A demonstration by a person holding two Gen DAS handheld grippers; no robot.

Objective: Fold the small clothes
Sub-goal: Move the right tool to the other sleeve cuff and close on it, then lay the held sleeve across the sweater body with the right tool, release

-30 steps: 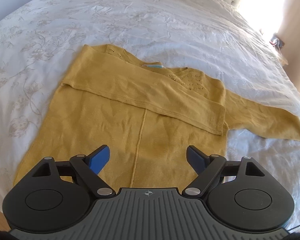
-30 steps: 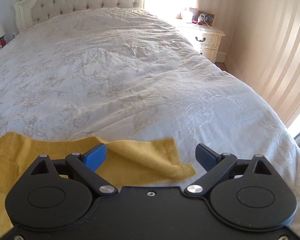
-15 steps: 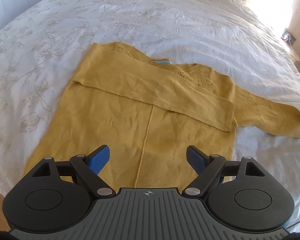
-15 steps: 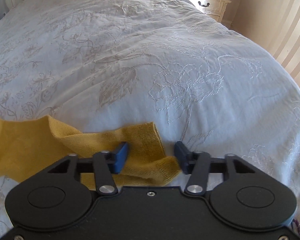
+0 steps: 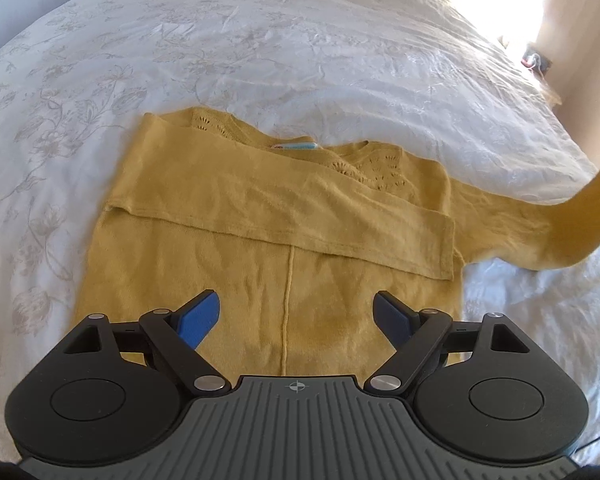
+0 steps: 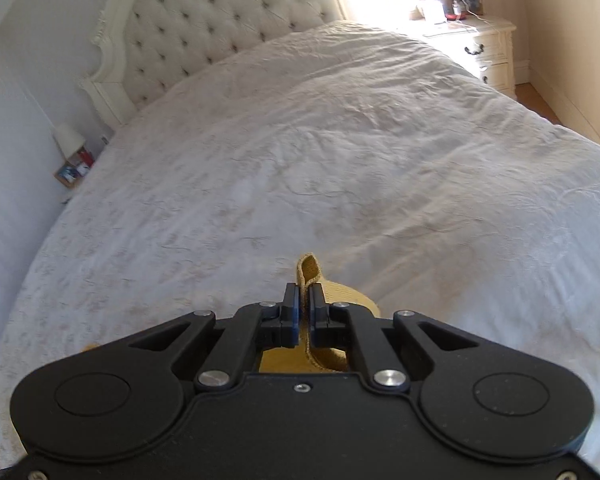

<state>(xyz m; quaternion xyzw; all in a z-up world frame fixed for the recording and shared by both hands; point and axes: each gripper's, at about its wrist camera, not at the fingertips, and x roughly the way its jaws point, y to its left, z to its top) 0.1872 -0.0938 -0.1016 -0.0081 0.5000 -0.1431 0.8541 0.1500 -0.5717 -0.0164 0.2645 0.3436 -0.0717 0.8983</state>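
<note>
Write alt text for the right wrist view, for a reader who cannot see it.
The right gripper is shut on a yellow sleeve cuff, held up above a white bedspread. A tufted headboard and a nightstand stand beyond.

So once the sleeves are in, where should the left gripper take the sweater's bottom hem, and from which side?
Probably the hem's left corner of the sweater, coming from the near bed edge. The body lies flat on the bedspread, so a low approach from the edge should slip a finger under. The left gripper hangs open right above it.
</note>
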